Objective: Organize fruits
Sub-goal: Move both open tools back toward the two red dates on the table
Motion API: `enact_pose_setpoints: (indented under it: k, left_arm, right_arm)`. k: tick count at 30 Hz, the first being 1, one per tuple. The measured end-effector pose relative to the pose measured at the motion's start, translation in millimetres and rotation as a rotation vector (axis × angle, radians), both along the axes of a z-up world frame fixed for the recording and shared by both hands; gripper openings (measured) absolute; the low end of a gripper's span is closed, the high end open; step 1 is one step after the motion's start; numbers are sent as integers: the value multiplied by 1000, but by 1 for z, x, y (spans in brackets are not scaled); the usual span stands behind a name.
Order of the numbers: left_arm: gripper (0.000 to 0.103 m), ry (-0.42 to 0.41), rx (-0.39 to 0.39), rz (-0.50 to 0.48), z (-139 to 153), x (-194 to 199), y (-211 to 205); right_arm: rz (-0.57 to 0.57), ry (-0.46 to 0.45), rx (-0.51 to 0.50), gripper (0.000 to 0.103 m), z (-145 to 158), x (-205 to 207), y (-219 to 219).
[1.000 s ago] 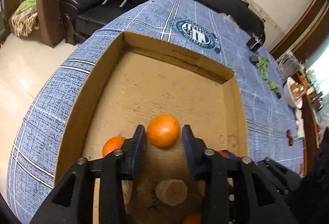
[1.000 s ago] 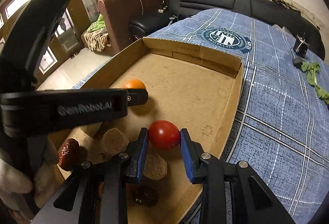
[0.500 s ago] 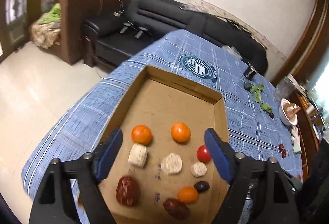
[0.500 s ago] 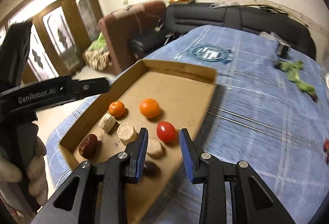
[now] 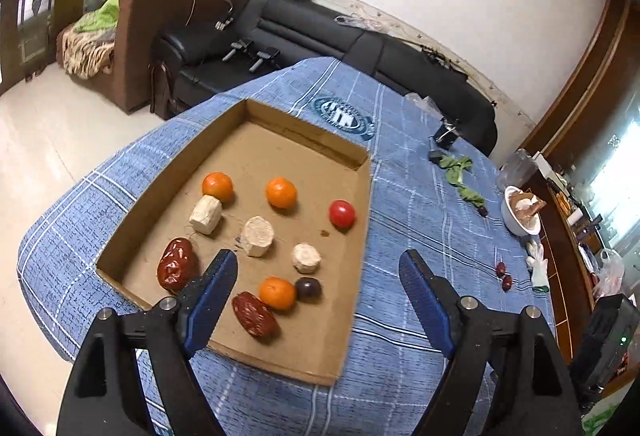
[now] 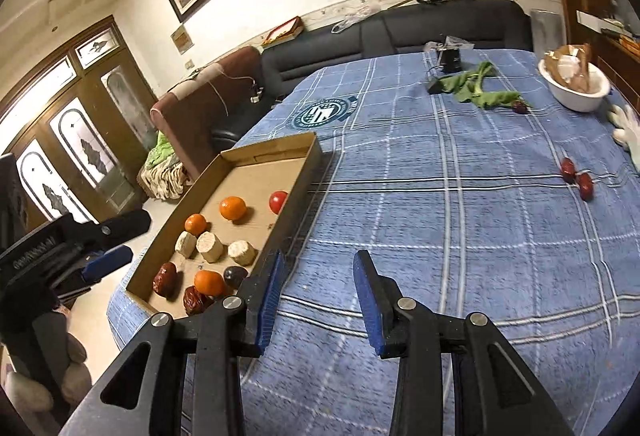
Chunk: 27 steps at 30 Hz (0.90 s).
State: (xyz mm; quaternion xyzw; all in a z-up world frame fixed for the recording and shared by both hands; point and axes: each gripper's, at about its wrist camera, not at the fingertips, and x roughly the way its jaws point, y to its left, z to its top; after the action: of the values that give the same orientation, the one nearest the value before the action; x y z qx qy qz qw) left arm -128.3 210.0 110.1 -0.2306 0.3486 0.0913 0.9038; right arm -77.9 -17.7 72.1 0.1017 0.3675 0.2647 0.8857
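A shallow cardboard tray (image 5: 360,224) (image 6: 304,172) lies on the blue checked tablecloth. It holds three oranges (image 5: 281,192), a red tomato (image 5: 342,214) (image 6: 277,201), pale cylinder pieces (image 5: 259,236), red dates (image 5: 176,269) and a dark plum (image 5: 308,288). My left gripper (image 5: 316,276) hangs above the tray's near end, open wide, with nothing between its fingers. My right gripper (image 6: 319,278) is over bare cloth to the right of the tray; its jaws are opening and hold nothing. Two red dates (image 6: 576,176) lie loose on the cloth at the right.
A white bowl (image 6: 576,92), green leaves (image 6: 480,92), a white glove (image 6: 628,132) and a small black device (image 6: 450,60) lie at the table's far right. A black sofa (image 5: 320,32) and a brown armchair stand beyond the table. A gloved hand (image 6: 44,376) holds the left gripper.
Both grippers let go of their fruit, an orange on the left and the tomato on the right, and pulled back and up. The right one swung right over bare cloth.
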Motion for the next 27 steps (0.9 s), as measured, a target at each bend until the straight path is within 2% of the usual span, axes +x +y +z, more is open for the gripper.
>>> enact_pose_setpoints:
  k: [11,14,16,19,27]
  left_arm:
    - [82,-26,26,-51,12,-10,-28]
    - [82,-27,39,-71,10,-7,-35]
    - [82,3,49,-94,1,4,-44]
    - [82,37,5,-156,-10,17,-55]
    - [82,72,43,-224,-25,30,-86]
  right_arm:
    - [-68,19,-20,40,-14,-5,-49]
    - [-136,32,-40,40,-23,-7,-83]
    - [-188,53,-64,40,-30,-4,-105]
    - [-260,92,-82,40,-40,5,-139]
    - [-425,117,-91,40,-46,13,-216]
